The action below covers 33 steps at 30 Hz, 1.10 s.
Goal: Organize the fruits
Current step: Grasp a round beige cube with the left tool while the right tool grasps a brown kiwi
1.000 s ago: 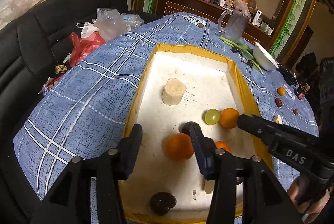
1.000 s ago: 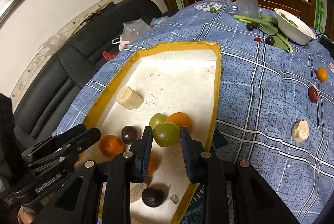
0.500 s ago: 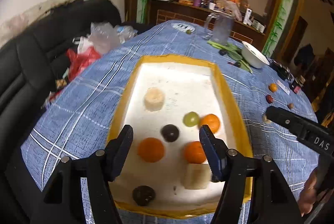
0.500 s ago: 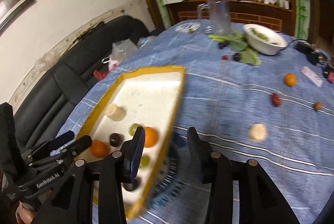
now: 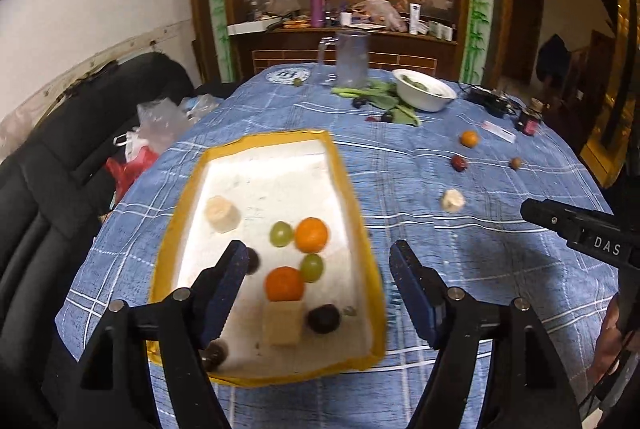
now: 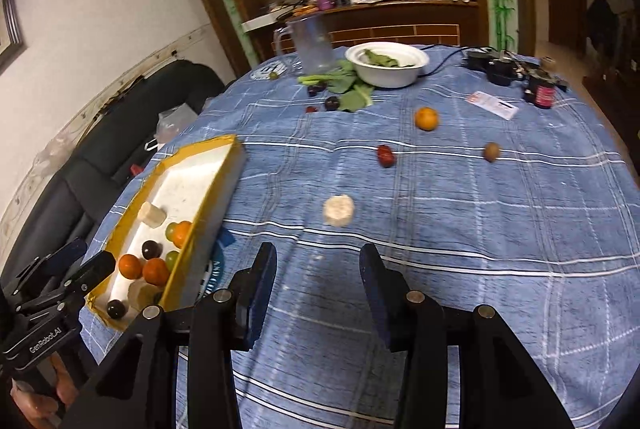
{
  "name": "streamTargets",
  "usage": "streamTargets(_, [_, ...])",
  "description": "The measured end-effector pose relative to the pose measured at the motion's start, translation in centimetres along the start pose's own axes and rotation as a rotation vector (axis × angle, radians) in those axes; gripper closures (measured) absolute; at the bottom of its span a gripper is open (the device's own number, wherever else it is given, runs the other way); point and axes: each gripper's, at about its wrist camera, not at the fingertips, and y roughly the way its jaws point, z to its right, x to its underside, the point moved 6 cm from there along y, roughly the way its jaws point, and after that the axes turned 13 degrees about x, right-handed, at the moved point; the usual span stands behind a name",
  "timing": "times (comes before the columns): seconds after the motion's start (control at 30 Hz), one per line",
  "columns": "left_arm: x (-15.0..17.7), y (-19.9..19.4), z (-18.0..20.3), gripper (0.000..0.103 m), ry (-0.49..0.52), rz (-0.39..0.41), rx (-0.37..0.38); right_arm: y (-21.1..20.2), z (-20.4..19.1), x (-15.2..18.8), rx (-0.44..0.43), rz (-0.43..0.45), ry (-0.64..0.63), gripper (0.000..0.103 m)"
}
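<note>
The yellow-rimmed white tray (image 5: pixel 348 189) holds two oranges (image 5: pixel 311 235), two green grapes (image 5: pixel 281 234), banana pieces (image 5: pixel 222 214) and dark plums (image 5: pixel 323 318). My left gripper (image 5: pixel 318 257) hovers above the tray's near right corner, its jaws opening with nothing between them. My right gripper (image 6: pixel 318 257) stands open and empty over the blue checked cloth, to the right of the tray (image 6: pixel 216 165). Beyond it on the cloth lie a banana slice (image 6: pixel 338 210), a red date (image 6: pixel 386 156), an orange (image 6: pixel 426 118) and a small brown fruit (image 6: pixel 492 151).
At the table's far end stand a white bowl (image 6: pixel 387 63) with greens, a clear pitcher (image 6: pixel 310 45), loose leaves and dark cherries (image 6: pixel 331 103). Black gadgets (image 6: pixel 500 67) and a card (image 6: pixel 494 104) lie at the far right. A black sofa (image 5: pixel 48 189) with bags flanks the left.
The right gripper let go of a green grape into the tray, opened, and swung right over the cloth. The left gripper opened wider and drew back and up from the fruit.
</note>
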Motion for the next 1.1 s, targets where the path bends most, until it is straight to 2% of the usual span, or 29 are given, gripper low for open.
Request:
streamTargets(0.23, [-0.3, 1.0, 2.6, 0.025, -0.008, -0.028, 0.079, -0.8, 4.0, 0.4, 0.036, 0.016, 0.046, 0.056])
streamTargets(0.5, [-1.3, 5.8, 6.5, 0.025, -0.023, -0.11, 0.2, 1.6, 8.3, 0.0, 0.079, -0.017, 0.095, 0.053])
streamTargets(0.67, [-2.9, 10.2, 8.4, 0.025, -0.038, -0.129, 0.228, 4.0, 10.7, -2.1, 0.118, -0.019, 0.107, 0.053])
streamTargets(0.87, [-3.1, 15.7, 9.7, 0.026, -0.036, -0.158, 0.263, 8.6, 13.8, -6.0, 0.198, -0.027, 0.119, 0.054])
streamTargets(1.0, [-2.8, 17.8, 9.7, 0.026, -0.035, -0.176, 0.287, 11.9, 15.1, -7.6, 0.267, -0.049, 0.093, 0.054])
streamTargets(1.1, [-2.6, 18.8, 9.4, 0.026, -0.027, -0.187, 0.288, 14.5, 15.9, -8.0, 0.288, -0.082, 0.1, 0.054])
